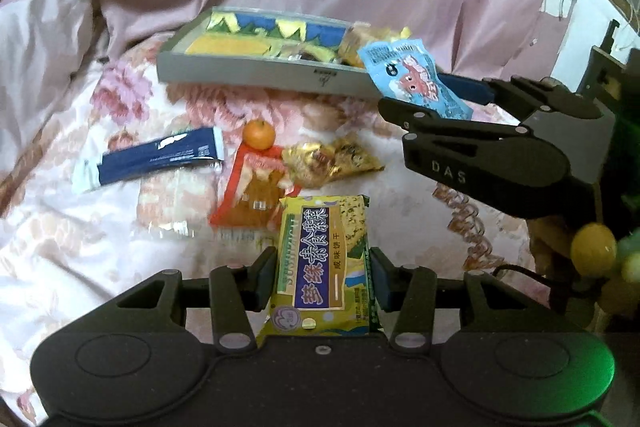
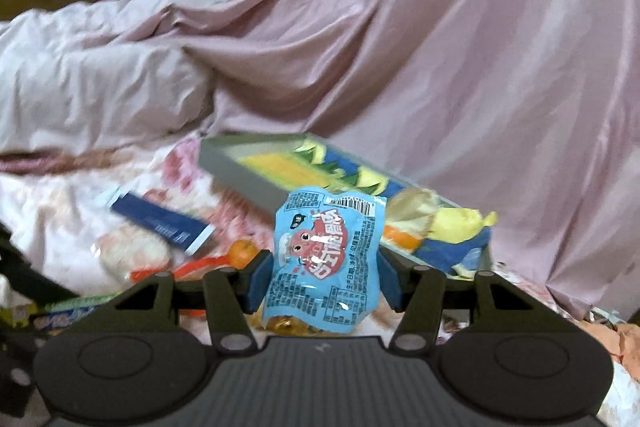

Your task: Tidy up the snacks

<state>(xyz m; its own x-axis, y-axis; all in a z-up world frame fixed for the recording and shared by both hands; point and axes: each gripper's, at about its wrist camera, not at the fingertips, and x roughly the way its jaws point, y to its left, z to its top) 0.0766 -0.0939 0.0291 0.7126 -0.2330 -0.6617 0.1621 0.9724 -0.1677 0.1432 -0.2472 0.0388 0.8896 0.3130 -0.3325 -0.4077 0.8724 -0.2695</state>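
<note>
The light blue packet (image 1: 416, 79) hides the grey tray's (image 1: 260, 69) right corner. The yellow cracker packet's (image 1: 320, 263) lower end disappears behind the left gripper's (image 1: 320, 279) body.

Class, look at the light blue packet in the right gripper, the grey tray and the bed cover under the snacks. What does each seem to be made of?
Light blue packet: thin glossy plastic film, judging by its glare spots and crinkles.
Grey tray: probably matte cardboard; flat dull walls with sharp edges.
Bed cover: woven fabric with a slight sheen, floral pattern, soft folds.
</note>
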